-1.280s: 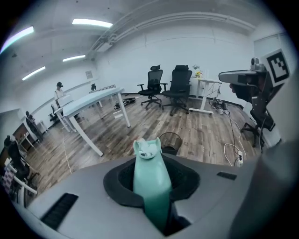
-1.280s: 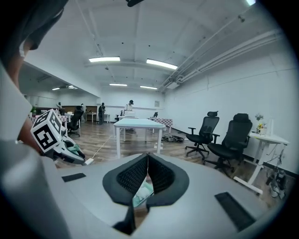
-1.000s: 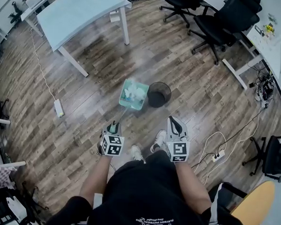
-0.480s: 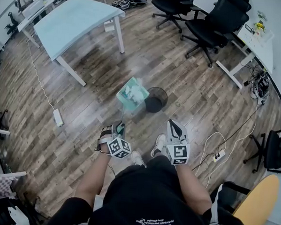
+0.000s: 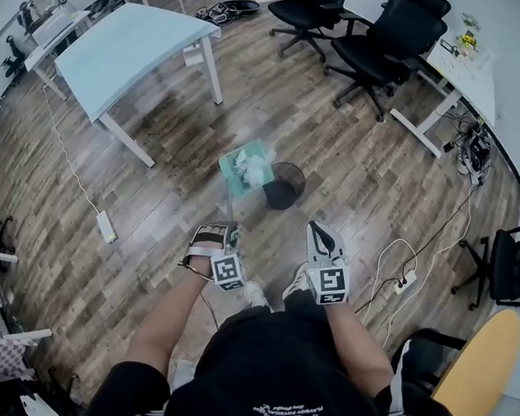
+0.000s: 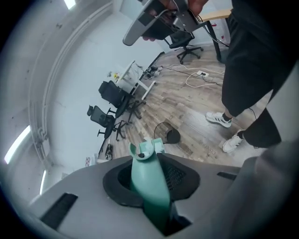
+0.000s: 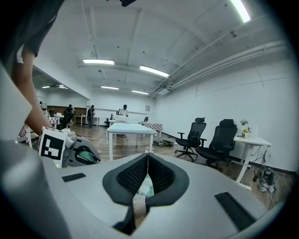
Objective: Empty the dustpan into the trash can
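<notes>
Dustpan (image 5: 247,168) tipped beside the trash can (image 5: 284,185) at frame centre.
Your left gripper (image 5: 224,237) clamped its handle (image 6: 147,179) to pour it out, while your right gripper (image 5: 321,235) hung closed on nothing.

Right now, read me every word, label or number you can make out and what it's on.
"PLAY": white print, upside down in the head view, on the person's black shirt; the smaller lines next to it are too small to read.
On the left tool and right tool: square markers only, no letters.
On the dustpan and trash can: no print visible.
</notes>
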The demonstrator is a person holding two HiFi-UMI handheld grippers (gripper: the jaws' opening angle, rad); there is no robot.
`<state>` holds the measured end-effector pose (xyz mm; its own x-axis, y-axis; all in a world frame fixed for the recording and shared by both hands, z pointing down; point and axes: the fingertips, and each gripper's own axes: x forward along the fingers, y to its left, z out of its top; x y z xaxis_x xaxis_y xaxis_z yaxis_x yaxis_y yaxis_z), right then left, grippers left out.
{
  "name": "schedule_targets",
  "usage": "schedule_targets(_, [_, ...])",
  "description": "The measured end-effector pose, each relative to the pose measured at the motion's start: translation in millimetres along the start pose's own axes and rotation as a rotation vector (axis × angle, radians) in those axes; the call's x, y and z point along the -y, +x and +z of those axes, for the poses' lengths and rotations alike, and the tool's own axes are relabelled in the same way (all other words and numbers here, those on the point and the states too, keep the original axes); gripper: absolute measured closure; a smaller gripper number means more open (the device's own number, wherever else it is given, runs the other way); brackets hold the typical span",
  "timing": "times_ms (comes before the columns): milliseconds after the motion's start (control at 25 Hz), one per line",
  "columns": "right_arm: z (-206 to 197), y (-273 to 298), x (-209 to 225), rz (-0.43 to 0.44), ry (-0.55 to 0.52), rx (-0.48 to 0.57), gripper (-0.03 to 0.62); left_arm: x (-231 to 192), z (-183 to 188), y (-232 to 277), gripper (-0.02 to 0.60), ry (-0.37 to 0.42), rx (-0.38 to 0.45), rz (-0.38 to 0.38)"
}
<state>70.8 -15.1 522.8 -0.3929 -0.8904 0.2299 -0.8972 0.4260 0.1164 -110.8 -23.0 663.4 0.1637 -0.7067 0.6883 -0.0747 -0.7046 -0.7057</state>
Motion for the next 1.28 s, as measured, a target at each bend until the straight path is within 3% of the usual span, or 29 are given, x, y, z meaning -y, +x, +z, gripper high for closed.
schedule_targets(440, [5.8,-8.3,-2.2,0.097,-0.024,0.026,0.569,18.7,35.2,3.1,0.485,0.329,-0.014,-0.047])
schedule_targets(1280, [1.7,-38.7,42.1,0.131,-0.004,0.057,0.569,55.3,109.0,12.0,0.485,0.698,-0.068,-0.106])
